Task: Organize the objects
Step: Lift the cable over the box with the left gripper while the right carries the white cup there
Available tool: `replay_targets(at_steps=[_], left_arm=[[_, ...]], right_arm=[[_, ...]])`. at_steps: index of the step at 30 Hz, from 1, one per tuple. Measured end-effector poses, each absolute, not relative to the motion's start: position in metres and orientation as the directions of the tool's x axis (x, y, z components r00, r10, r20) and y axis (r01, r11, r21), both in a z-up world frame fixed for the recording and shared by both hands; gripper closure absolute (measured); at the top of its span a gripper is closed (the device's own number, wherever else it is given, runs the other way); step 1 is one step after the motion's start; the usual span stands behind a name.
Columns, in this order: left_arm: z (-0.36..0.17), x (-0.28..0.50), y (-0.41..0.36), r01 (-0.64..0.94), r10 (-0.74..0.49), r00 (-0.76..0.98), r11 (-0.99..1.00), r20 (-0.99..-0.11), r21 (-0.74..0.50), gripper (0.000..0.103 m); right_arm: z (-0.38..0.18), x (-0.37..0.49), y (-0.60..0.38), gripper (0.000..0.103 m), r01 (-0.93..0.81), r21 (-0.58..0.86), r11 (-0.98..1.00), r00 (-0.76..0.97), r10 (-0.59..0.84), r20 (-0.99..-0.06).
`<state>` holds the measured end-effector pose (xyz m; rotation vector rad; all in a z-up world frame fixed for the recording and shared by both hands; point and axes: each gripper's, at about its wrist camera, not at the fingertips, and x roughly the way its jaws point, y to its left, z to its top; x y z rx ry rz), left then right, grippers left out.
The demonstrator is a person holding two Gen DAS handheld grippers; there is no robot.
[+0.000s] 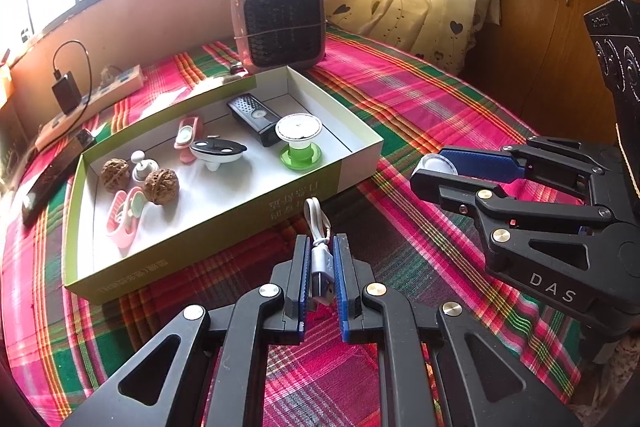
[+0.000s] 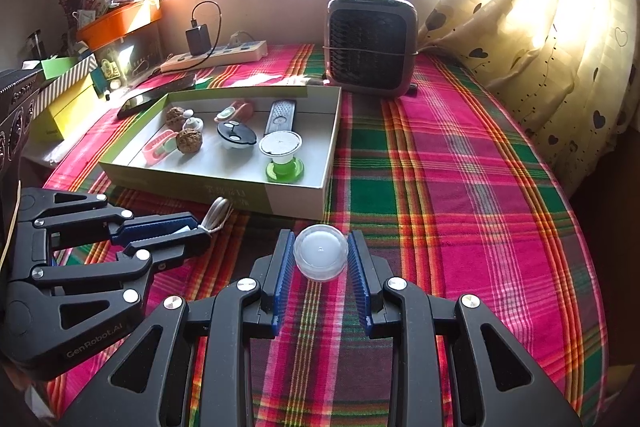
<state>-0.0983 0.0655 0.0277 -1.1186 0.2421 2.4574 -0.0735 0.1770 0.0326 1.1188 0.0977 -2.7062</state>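
Note:
My left gripper (image 1: 322, 269) is shut on a short white USB cable (image 1: 320, 247), whose loop sticks out ahead of the blue pads just before the box. My right gripper (image 2: 320, 259) is shut on a small round clear plastic cap (image 2: 320, 257), held above the plaid cloth. In the left wrist view the right gripper (image 1: 434, 171) shows at the right with the cap (image 1: 436, 165) at its tips. In the right wrist view the left gripper (image 2: 200, 229) with the cable (image 2: 216, 213) shows at the left. The shallow green-and-white box (image 1: 348, 167) holds two walnuts (image 1: 160, 185), pink clips, a black device and a green-based stand.
A small dark heater (image 2: 370, 47) stands behind the box. A power strip (image 2: 216, 57) with a black charger lies at the back left, and a dark flat remote-like object (image 1: 52, 171) left of the box. Curtains (image 2: 540, 27) hang at the right. Cluttered boxes (image 2: 64, 95) sit far left.

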Motion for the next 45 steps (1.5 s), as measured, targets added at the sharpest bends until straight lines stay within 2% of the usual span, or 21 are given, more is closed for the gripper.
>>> replay_targets(at_steps=[23,45], left_arm=[[0.050,-0.106,0.030,-0.378,0.291,-0.642,-0.925,-0.710,-0.037,0.093],[0.056,-0.138,-0.009,-0.301,0.245,-0.666,-0.953,-0.705,-0.046,0.093]], right_arm=[[0.057,-0.083,0.148,0.074,0.273,-0.005,-0.962,-0.717,-0.200,-0.667],[0.056,-0.123,0.123,0.074,0.343,0.025,-0.939,-0.685,-0.268,-0.678]])
